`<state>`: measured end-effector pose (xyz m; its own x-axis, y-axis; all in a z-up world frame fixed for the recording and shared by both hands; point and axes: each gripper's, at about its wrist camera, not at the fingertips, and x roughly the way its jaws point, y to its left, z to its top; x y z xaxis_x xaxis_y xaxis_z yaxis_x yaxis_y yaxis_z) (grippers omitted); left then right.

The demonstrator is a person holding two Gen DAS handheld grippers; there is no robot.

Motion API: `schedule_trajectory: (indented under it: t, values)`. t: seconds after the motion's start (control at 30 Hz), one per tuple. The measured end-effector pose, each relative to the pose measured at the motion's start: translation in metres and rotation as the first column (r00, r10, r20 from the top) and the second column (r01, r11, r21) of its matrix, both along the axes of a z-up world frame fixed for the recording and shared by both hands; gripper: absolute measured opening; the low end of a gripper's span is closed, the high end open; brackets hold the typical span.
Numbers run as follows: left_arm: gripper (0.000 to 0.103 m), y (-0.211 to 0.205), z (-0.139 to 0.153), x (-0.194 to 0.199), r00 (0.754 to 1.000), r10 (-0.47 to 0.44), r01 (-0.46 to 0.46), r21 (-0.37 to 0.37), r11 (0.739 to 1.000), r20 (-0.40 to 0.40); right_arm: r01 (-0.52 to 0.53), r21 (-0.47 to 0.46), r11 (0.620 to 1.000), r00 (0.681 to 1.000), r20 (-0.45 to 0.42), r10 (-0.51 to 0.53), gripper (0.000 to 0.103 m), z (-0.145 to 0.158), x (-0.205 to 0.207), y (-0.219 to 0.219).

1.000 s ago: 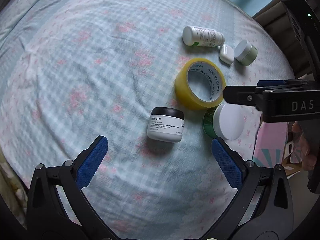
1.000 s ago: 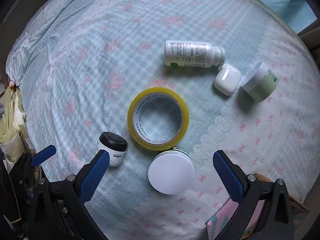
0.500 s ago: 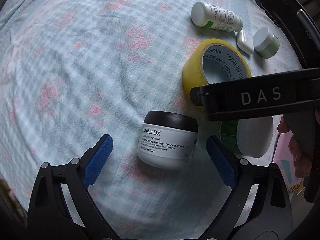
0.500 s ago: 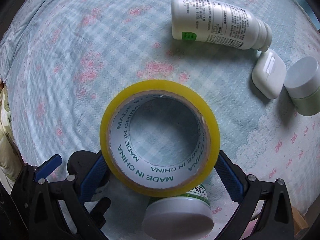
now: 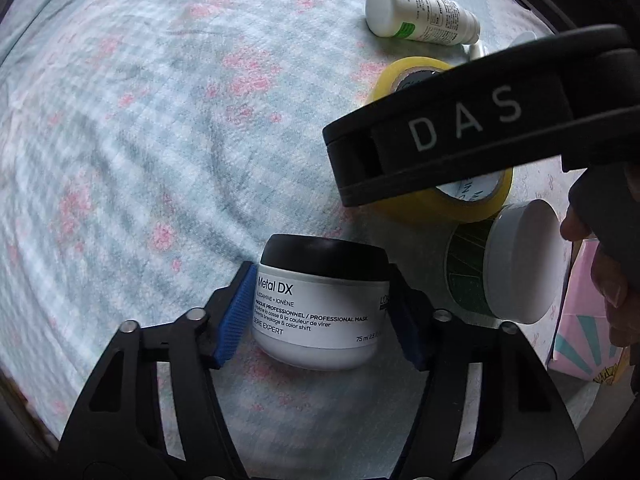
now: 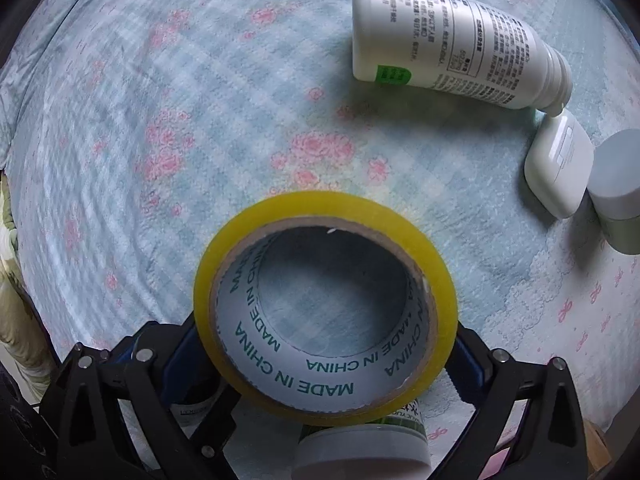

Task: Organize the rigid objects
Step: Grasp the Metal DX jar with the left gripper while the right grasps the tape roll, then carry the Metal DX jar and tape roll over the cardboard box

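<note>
On the bed [image 6: 160, 120], the left hand-held gripper [image 5: 320, 304] squeezes the little black-lidded jar [image 5: 320, 308] and the right hand-held gripper [image 6: 326, 344] squeezes the yellow tape roll [image 6: 326, 300], so the next move is probably lifting both up

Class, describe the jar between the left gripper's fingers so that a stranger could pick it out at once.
On the flowered bedspread, near the yellow tape roll, stands a small white jar. Unlike the green jar beside it, it has a black lid and reads "Metal DX".
</note>
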<state>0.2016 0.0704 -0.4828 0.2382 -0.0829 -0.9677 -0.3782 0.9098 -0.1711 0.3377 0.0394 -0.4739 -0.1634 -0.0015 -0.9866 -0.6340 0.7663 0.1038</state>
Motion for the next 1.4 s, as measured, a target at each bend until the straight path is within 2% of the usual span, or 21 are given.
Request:
schedule_trajectory:
  t: [0.3,0.53,0.77,0.93,1.17,1.4]
  values:
    - [0.055,0.008,0.0,0.0,1.0,0.007,-0.007,-0.031,1.0,0.026,0.007,-0.002,1.0,1.0,0.02,-0.006,0.098,0.002,0.006,0.001]
    - [0.055,0.021,0.011,-0.018,0.999,0.023,-0.021,-0.044,0.999,0.047,0.04,0.052,0.998,0.999,0.026,-0.042,0.098,0.033,-0.013,-0.011]
    - [0.055,0.033,0.042,-0.024,0.995,0.014,-0.011,-0.035,0.999,0.098,0.077,0.127,0.989,0.994,0.069,-0.086,0.098,0.078,-0.016,-0.019]
    - [0.055,0.037,0.081,-0.032,0.988,-0.016,0.016,0.006,1.0,0.151,0.115,0.19,0.975,0.985,0.104,-0.137,0.098,0.125,-0.019,-0.03]
    - [0.055,0.023,0.164,-0.042,0.97,-0.085,0.078,0.038,0.996,0.226,0.181,0.286,0.941,0.963,0.142,-0.229,0.098,0.2,-0.04,-0.063]
    - [0.055,-0.023,0.238,-0.033,0.922,-0.235,0.215,0.1,0.972,0.309,0.242,0.367,0.898,0.926,0.191,-0.327,0.098,0.271,-0.056,-0.122]
